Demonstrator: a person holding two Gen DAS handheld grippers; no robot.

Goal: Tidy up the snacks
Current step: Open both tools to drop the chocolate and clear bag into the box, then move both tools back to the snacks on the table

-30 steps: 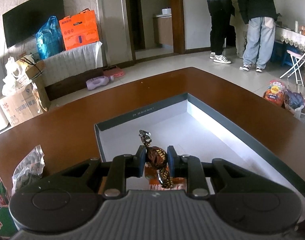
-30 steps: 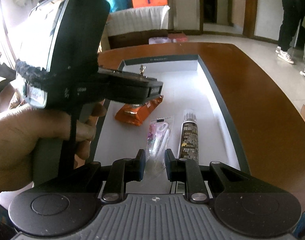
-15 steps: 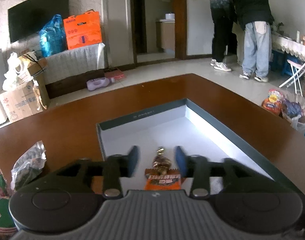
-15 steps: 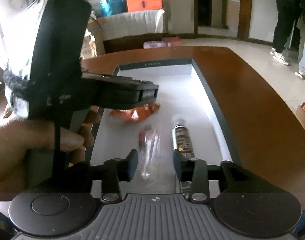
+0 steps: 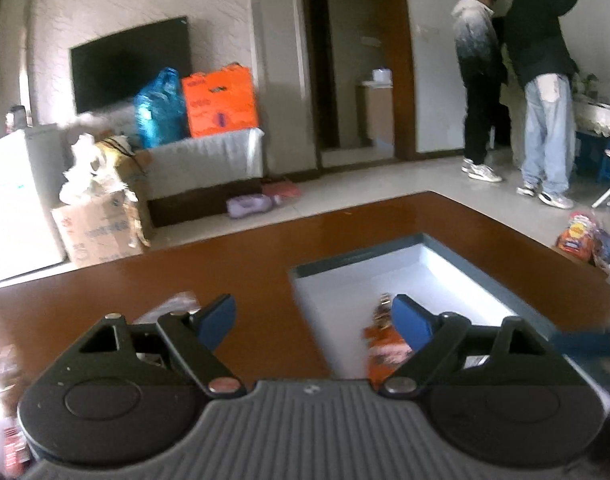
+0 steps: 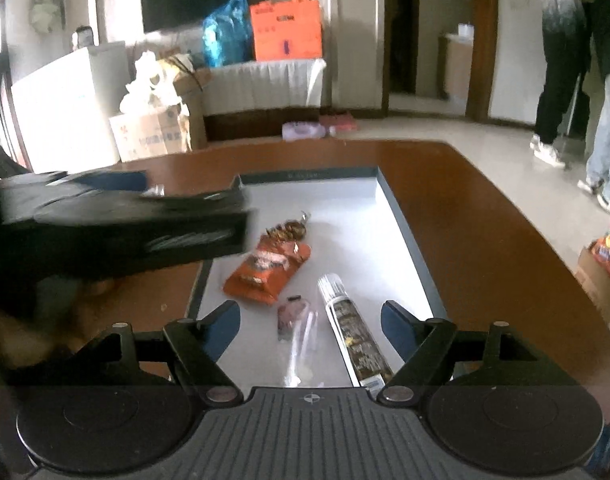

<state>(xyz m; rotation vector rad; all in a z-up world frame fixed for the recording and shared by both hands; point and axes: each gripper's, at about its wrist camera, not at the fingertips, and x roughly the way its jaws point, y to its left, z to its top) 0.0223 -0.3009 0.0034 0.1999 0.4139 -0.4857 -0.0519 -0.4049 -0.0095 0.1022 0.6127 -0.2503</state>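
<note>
1. Right wrist view is showing the right tool (image 6: 310, 318) hanging released, jaws spread wide, above the near end of the grey-rimmed box (image 6: 401, 224) sitting on the brown tabletop (image 6: 485, 248).
2. Four snacks are lying on the box's white floor: an orange packet (image 6: 267, 272), a gold-wrapped candy (image 6: 291, 229) touching its far end, a clear pink-tinted sachet (image 6: 295, 322) just beside it, and a long dark tube-shaped pack (image 6: 353, 330) toward the right wall.
3. Nothing is sitting between the right tool's fingers (image 6: 397, 330).
4. Left wrist view is blurring, but the left tool (image 5: 315, 322) is looking released too, jaws wide and gripping nothing, straddling the box's left wall.
5. From the right wrist, the left tool is hovering over the box's left edge, beside the orange packet.
6. Two people (image 5: 513, 92) are standing across the room.
</note>
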